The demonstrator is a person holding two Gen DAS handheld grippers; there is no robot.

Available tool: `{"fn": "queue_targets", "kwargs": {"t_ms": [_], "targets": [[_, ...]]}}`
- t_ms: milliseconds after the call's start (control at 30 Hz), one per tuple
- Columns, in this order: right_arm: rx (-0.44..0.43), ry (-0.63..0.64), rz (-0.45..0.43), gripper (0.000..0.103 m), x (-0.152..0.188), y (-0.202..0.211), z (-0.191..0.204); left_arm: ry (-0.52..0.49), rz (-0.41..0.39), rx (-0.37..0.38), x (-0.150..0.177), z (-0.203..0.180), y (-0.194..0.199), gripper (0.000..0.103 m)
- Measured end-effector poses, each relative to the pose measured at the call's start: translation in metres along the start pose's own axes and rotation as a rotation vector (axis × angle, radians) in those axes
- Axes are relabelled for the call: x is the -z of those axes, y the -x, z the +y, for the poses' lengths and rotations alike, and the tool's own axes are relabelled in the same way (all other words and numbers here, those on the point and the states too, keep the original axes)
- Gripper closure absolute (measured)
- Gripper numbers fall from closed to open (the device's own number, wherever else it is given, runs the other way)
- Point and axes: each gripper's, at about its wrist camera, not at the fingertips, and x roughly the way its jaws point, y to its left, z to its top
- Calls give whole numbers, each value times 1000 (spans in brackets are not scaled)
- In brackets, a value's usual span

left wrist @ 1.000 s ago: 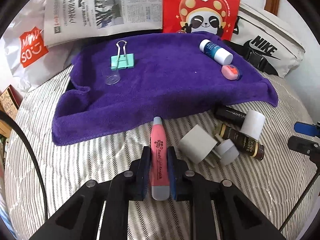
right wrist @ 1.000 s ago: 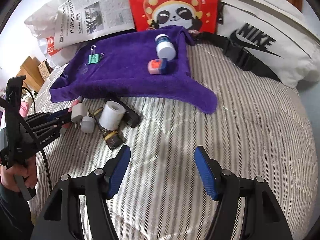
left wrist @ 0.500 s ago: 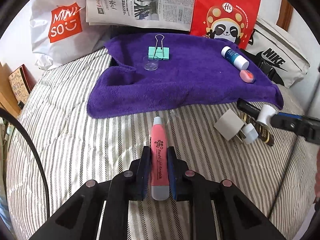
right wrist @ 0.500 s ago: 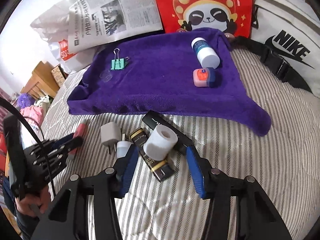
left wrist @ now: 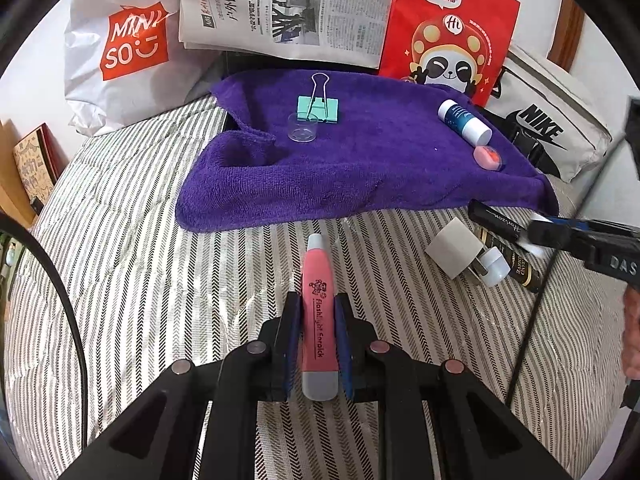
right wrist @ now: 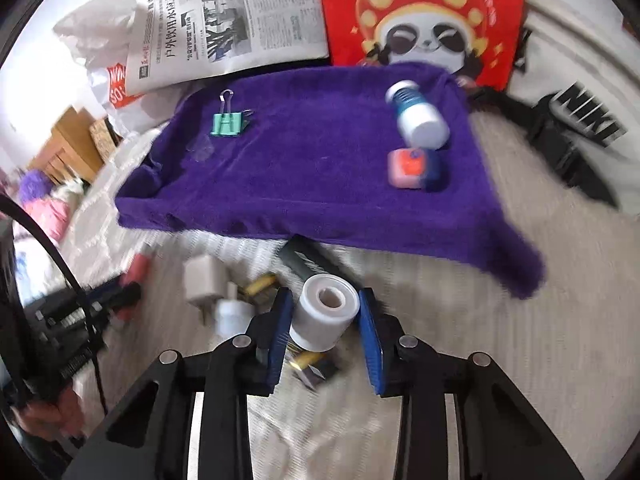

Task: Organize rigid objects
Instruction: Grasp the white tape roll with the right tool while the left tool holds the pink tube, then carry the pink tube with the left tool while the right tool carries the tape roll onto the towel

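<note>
My left gripper (left wrist: pixel 317 312) is shut on a pink flashlight earpick (left wrist: pixel 318 312) and holds it above the striped bed, short of the purple towel (left wrist: pixel 372 172). My right gripper (right wrist: pixel 325 316) is open, with its jaws on either side of a white tape roll (right wrist: pixel 326 311), a small gap on each side. The roll lies on dark tubes (right wrist: pixel 310 264) beside a grey plug adapter (right wrist: pixel 206 282) and a small white cap (right wrist: pixel 232 316). On the towel lie a teal binder clip (left wrist: pixel 319 108), a clear cup (left wrist: pixel 303 128), a blue and white bottle (left wrist: pixel 464 122) and a pink tin (left wrist: pixel 486 157).
A newspaper (left wrist: pixel 280 4), a red panda bag (left wrist: pixel 448 32), a white Miniso bag (left wrist: pixel 124 48) and a Nike bag (left wrist: pixel 548 128) line the back. The right gripper shows at the right edge of the left wrist view (left wrist: pixel 580 236). Books (left wrist: pixel 28 168) stand at the left.
My left gripper has drawn back from the towel with the earpick. My right gripper has moved forward and down, and its jaws have narrowed around the tape roll.
</note>
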Motion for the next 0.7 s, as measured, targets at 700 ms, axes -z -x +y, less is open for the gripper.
{"fn": "queue_targets", "kwargs": {"t_ms": [700], "targets": [[31, 38, -16, 74, 37, -8, -28, -8, -19, -41, -4, -7, -4, 86]]}}
